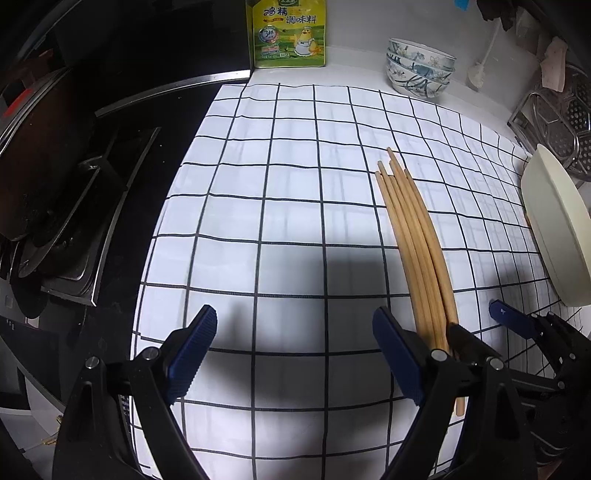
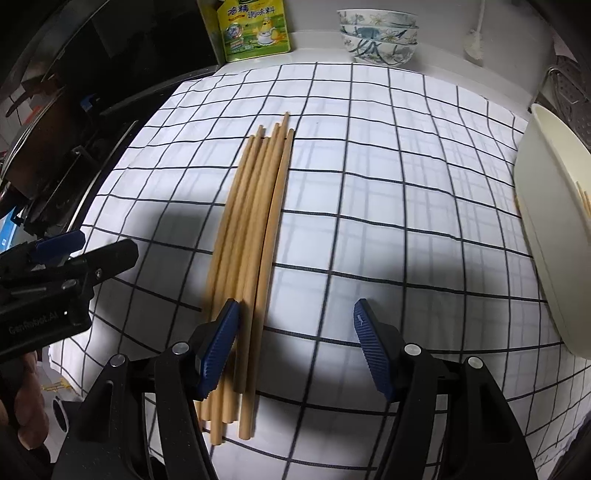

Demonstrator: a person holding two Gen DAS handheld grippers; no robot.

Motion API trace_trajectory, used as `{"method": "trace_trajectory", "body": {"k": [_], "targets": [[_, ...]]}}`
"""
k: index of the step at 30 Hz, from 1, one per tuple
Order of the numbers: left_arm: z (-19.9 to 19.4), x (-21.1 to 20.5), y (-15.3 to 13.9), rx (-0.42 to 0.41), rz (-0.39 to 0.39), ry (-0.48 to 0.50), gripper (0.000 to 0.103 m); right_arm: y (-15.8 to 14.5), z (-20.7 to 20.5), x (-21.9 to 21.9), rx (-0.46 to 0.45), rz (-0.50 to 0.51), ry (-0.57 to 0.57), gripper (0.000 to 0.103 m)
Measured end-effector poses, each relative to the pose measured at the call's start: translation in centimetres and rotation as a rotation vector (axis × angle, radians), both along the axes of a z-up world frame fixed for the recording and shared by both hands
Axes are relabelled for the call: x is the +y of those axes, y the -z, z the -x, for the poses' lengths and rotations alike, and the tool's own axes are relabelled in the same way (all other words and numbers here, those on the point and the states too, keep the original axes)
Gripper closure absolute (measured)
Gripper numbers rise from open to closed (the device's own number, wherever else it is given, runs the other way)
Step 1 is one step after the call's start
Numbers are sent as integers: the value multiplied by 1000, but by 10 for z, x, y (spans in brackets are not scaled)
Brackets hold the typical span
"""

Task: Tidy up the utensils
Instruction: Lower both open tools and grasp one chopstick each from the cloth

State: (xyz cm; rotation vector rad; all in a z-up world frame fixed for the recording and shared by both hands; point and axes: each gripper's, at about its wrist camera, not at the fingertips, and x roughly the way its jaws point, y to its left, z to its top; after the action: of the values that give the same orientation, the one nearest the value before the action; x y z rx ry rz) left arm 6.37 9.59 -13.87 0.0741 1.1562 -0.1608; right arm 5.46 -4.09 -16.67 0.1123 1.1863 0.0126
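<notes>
Several wooden chopsticks [image 1: 413, 236] lie side by side in a bundle on the white checked cloth [image 1: 277, 221]; they also show in the right wrist view [image 2: 255, 221]. My left gripper [image 1: 295, 350] is open and empty, hovering left of the bundle, its right finger beside the thick ends. My right gripper [image 2: 295, 350] is open and empty over the bundle's near ends, its left finger [image 2: 219, 350] above the chopsticks. The right gripper shows in the left wrist view [image 1: 517, 321], the left gripper in the right wrist view [image 2: 62, 251].
A cream basin [image 2: 546, 236] with chopsticks inside stands at the right edge. Stacked patterned bowls [image 1: 419, 68] and a yellow seasoning bag [image 1: 288, 33] stand at the back. A black stove with a pot [image 1: 55, 166] lies left. A metal rack [image 1: 561, 122] is far right.
</notes>
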Motion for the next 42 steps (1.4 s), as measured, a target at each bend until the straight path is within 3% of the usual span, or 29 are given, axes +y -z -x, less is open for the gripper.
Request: {"method": "trace_trajectory", "body": {"k": [15,21,29,42], "targets": [[8,-34,11,26,36,78,18,-3,13,-31,10,-3,58,41],[5,-31,12,29,35,58,18,-15,13,-40,-37,-24,80,41],[4,-31,13,28,28,53,18,-4,3,-34,3,-6,66,41],[-2,-24,12,21,21,26,18,-2,-8,-22,-8,-25,25,42]]}}
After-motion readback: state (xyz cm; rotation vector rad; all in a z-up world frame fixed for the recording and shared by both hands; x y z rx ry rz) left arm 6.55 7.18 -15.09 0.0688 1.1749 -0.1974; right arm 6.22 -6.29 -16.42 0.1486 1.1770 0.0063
